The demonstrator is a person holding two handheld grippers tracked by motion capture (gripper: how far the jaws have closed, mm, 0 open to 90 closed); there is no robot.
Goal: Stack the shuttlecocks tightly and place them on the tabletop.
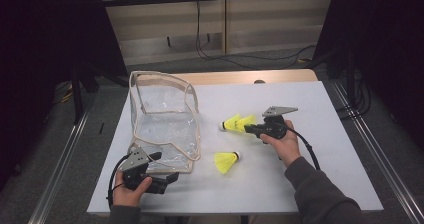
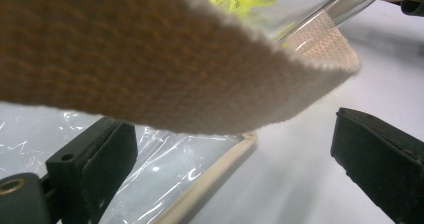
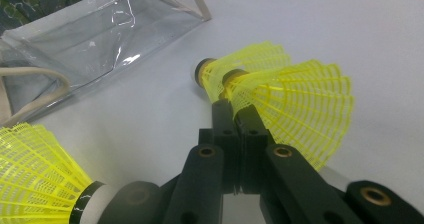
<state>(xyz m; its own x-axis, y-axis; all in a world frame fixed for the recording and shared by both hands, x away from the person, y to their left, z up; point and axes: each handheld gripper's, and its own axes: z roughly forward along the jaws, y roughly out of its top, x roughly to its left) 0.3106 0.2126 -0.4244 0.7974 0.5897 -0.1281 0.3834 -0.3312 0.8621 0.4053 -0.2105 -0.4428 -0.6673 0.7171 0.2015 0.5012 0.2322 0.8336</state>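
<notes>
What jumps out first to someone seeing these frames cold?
The neon-yellow shuttlecocks: a nested pair right of centre on the white table, with the right gripper shut on the skirt of the nearer one, and a single shuttlecock lying nearer the person. Next, the clear bag with beige trim standing open at the left, and the left gripper open by its webbing edge.

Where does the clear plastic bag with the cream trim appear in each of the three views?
High view: the clear bag stands left of centre on the table, open mouth up.
Left gripper view: its cream trim crosses the top, close to the camera, with clear plastic below at lower left.
Right gripper view: it lies at upper left.
Shared landmark: the yellow shuttlecocks, beyond the bag in the left gripper view and right of it in the other two.
</notes>
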